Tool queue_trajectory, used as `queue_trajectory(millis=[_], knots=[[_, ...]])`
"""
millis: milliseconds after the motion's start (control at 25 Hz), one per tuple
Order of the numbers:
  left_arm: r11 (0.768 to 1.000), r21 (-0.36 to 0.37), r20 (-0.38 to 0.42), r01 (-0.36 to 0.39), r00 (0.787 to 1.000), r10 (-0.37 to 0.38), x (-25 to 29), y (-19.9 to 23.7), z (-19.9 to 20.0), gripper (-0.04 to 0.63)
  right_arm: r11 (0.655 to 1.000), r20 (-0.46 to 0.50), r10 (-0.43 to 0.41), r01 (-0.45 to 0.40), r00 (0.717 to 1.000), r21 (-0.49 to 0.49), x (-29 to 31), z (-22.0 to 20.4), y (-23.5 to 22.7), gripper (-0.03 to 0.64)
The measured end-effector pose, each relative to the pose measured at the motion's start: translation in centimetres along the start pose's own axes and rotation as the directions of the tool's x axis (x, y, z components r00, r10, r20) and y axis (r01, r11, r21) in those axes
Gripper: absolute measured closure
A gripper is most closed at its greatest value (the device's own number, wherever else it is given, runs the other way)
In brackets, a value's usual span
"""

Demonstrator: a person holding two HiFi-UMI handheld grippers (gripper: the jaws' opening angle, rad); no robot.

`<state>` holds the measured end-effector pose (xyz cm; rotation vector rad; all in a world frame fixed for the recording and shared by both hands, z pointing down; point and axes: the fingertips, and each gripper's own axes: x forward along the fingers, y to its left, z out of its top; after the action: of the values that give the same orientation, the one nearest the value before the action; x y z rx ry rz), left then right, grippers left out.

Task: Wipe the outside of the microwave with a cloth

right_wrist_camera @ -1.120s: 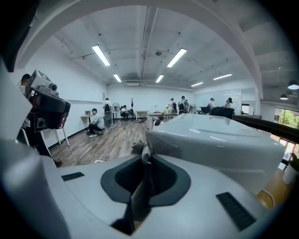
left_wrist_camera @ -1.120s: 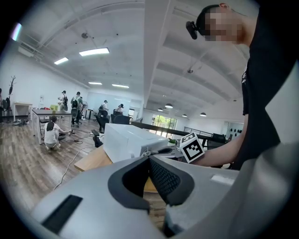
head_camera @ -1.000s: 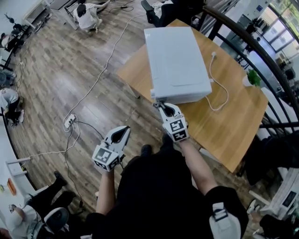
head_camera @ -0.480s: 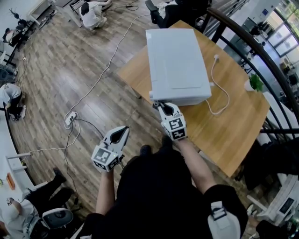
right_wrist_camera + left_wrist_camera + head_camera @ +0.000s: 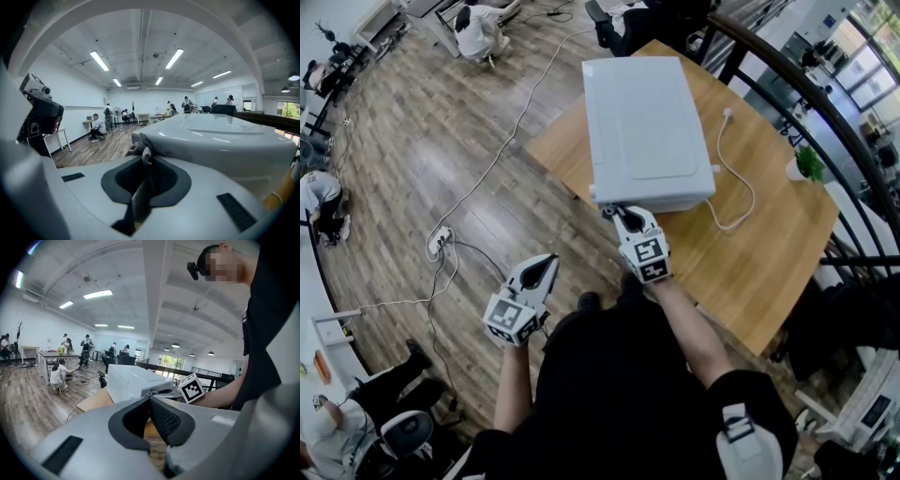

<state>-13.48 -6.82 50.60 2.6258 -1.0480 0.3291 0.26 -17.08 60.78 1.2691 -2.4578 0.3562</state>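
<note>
The right tool (image 5: 615, 212) pinches the grey cloth (image 5: 145, 151), probably soft and limp, by a bunched fold at the edge of the microwave (image 5: 642, 122).

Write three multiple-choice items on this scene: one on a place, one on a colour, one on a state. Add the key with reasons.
1. Where does the white boxy microwave stand?
A. on the floor
B. on the light wooden table
C. on a chair

2. What colour is the crumpled cloth in the right claw?
A. red
B. grey
C. yellow

3. How is the left claw?
A. shut, empty
B. shut on a sponge
C. wide open

Key:
1 B: bare table top shows around its base.
2 B: grey fabric is pinched between the jaws in the right gripper view.
3 A: its jaws meet with nothing between them.
</note>
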Motion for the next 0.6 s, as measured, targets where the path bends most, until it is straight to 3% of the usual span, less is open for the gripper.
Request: queue_trajectory(millis=[600], knots=[[0.998,0.005,-0.004,0.056,0.998,-0.056,4.1,-3.1,0.2,0.595,0.999,0.006,-0.054,0.054,0.999,0.000,-3.5,-0.8,-5.2,0.586]])
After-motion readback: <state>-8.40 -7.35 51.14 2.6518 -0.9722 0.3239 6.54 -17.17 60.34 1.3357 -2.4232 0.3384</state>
